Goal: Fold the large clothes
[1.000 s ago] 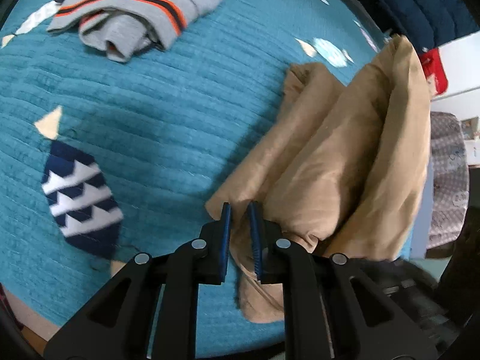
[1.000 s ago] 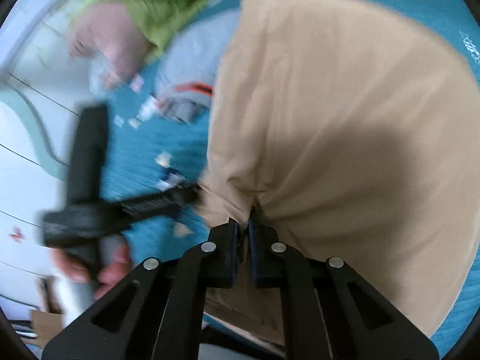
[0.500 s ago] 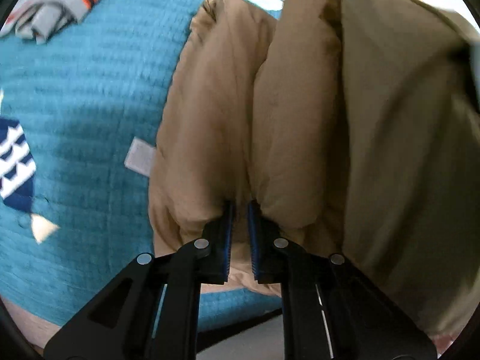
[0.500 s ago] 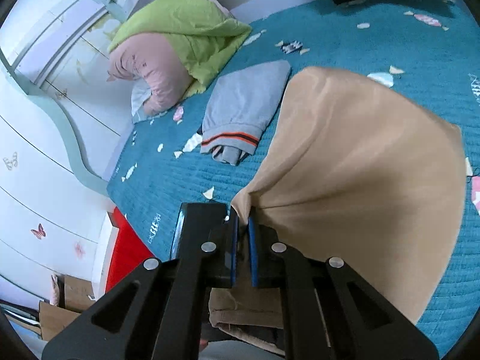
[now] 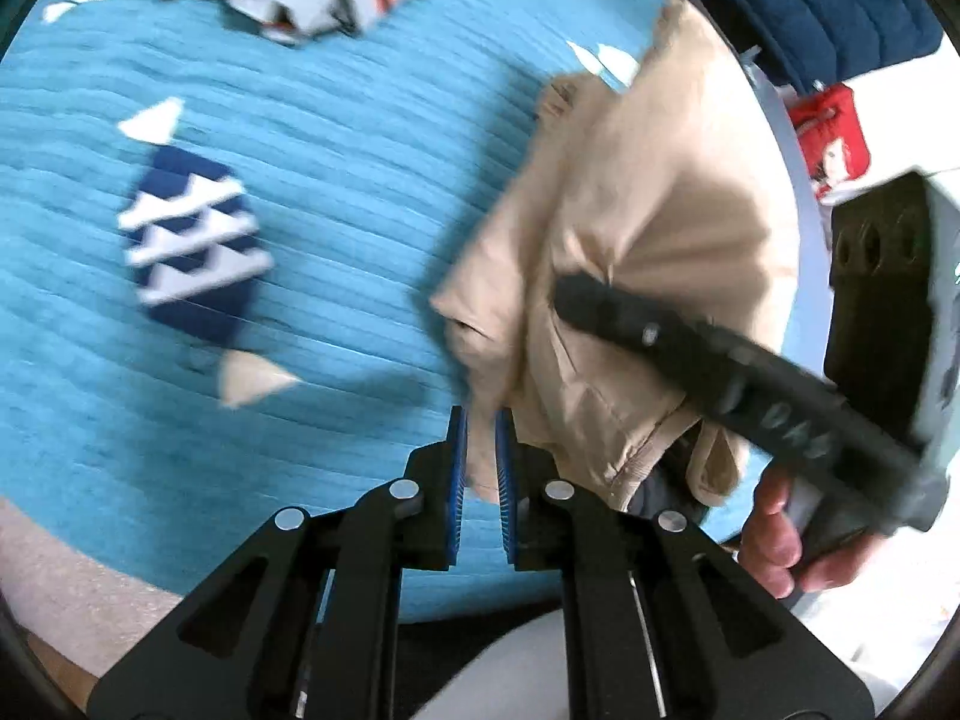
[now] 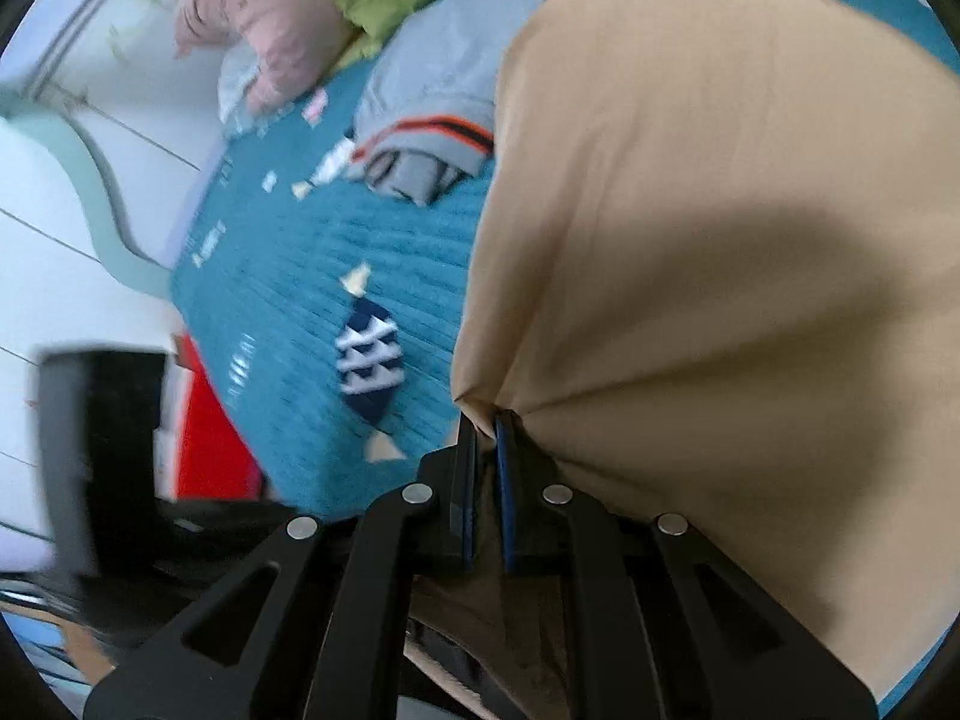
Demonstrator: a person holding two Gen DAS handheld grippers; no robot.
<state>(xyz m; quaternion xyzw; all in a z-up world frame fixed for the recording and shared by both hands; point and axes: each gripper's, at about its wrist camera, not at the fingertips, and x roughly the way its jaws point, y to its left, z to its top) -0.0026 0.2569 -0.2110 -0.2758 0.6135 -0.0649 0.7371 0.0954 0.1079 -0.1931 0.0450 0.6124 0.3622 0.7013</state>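
Right tongs (image 5: 576, 300) now cross left view | both tongs (image 5: 480, 456) pinch tan garment (image 6: 690, 210) (grey sweater (image 6: 432, 114) beyond)

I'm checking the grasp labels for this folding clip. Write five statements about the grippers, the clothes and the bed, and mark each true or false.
1. The left gripper is shut on a fold of the tan garment. True.
2. The right gripper hangs open with nothing between its fingers. False: it is shut on an edge of the tan garment, and creases fan out from the pinch.
3. A grey garment with an orange stripe lies on the bed beyond the tan one. True.
4. The bedspread is plain red. False: it is teal, with a navy and white fish pattern.
5. A green and pink pillow lies near the far end of the bed. True.
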